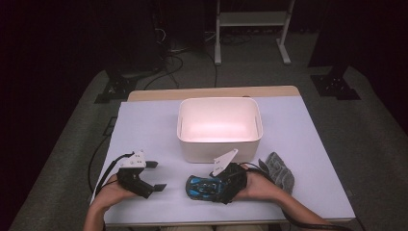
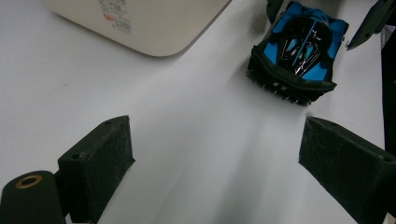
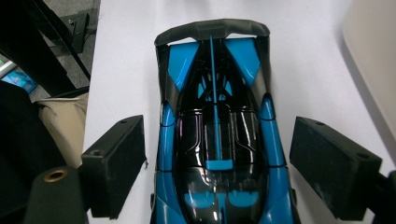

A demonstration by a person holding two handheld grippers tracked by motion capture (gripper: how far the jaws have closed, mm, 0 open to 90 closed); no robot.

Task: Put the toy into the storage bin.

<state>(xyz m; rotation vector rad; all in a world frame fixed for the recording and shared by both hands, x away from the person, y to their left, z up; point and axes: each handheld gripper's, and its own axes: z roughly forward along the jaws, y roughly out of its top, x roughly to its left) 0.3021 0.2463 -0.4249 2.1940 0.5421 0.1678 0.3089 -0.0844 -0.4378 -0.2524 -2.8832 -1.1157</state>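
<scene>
— Toy car (image 1: 207,187), blue and black: where was it recorded?
— On the white table cover (image 1: 308,144), near edge, just in front of the cream bin (image 1: 220,126); a grey cloth (image 1: 280,171) was listed to its right.
— State of the right gripper (image 3: 217,163)?
— Jaws were noted wide apart, one on each side of the car, with gaps visible; no pad was seen pressing.
— And the left gripper (image 1: 153,175)?
— Entered as wide open, nothing between its jaws, well left of the car.

Toy car (image 1: 206,186) before the bin (image 1: 220,126), cloth (image 1: 279,172) right.
</scene>
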